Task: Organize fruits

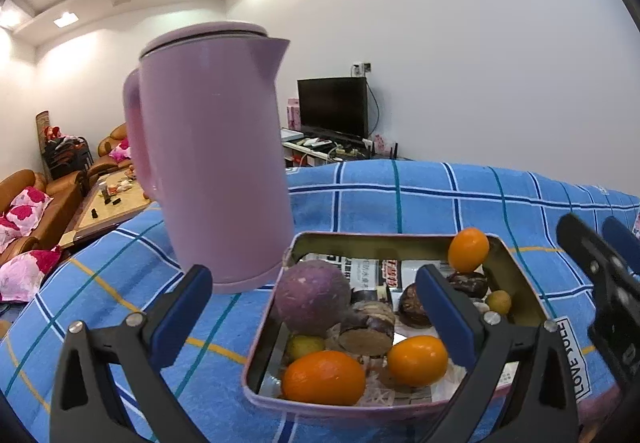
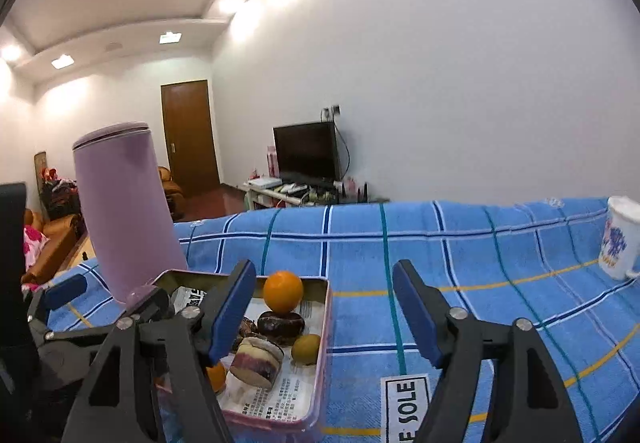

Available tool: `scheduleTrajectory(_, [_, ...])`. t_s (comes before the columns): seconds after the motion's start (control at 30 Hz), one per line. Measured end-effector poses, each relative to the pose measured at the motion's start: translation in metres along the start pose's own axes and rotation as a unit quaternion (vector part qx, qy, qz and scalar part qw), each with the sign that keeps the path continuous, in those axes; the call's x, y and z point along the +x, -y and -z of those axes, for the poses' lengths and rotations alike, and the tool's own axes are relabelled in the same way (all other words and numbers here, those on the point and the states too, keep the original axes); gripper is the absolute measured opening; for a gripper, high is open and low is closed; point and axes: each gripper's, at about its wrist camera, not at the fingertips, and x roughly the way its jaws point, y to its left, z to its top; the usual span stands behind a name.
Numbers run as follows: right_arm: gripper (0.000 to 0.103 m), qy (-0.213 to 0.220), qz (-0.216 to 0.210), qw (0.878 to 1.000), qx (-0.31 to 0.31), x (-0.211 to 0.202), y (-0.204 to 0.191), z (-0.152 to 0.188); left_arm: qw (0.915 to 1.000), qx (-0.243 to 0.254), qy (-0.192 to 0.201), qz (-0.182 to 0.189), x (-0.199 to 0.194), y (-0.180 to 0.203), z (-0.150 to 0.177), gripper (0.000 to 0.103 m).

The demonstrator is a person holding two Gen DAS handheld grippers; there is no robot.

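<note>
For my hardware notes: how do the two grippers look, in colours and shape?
The left gripper and the right gripper look the same: black plastic jaws, angular with triangular cut-outs, silver screws at the joints, and dark blue pads on the inner faces. No cables or sleeves are visible.

Lilac kettle (image 1: 208, 163), orange fruits (image 1: 324, 377) in pink-rimmed tin (image 1: 312, 409), blue checked cloth (image 2: 460, 255).

A home living room: brown leather sofas (image 1: 24, 199) with pink floral cushions (image 1: 28, 207), a low coffee table (image 1: 108, 207), a black flat-screen television (image 2: 306, 151) on a white stand (image 2: 276, 195), a brown wooden door (image 2: 190, 135)
</note>
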Motion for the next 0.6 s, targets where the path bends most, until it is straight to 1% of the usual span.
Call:
scheduleTrajectory(0.03, [0.079, 0.004, -0.001, 1.000, -0.009, -0.004, -0.004, 0.001, 1.0000, -0.002, 0.001, -0.002, -0.002, -0.002, 0.001, 0.103])
scheduleTrajectory(0.13, [0.079, 0.005, -0.004, 1.000, -0.023, -0.011, -0.009, 0.003, 0.9999, -0.006, 0.008, -0.007, -0.009, -0.005, 0.004, 0.103])
scheduleTrajectory(0.27, [0.079, 0.005, -0.001, 1.000, -0.010, -0.020, -0.004, 0.006, 0.9995, 0.001, 0.029, -0.014, -0.024, -0.005, 0.007, 0.103])
scheduleTrajectory(0.43, [0.079, 0.006, -0.005, 1.000, -0.003, -0.036, -0.001, 0.012, 0.9990, 0.010, 0.040, -0.015, -0.039, -0.001, 0.012, 0.103])
scheduleTrajectory(0.53, [0.079, 0.010, -0.007, 1.000, -0.005, -0.047, -0.002, 0.014, 0.9986, -0.007, 0.052, -0.010, -0.053, -0.006, 0.017, 0.103])
scheduleTrajectory(0.6, [0.079, 0.011, -0.006, 1.000, -0.002, -0.051, -0.002, 0.015, 0.9974, -0.021, 0.067, -0.012, -0.064, -0.010, 0.021, 0.103])
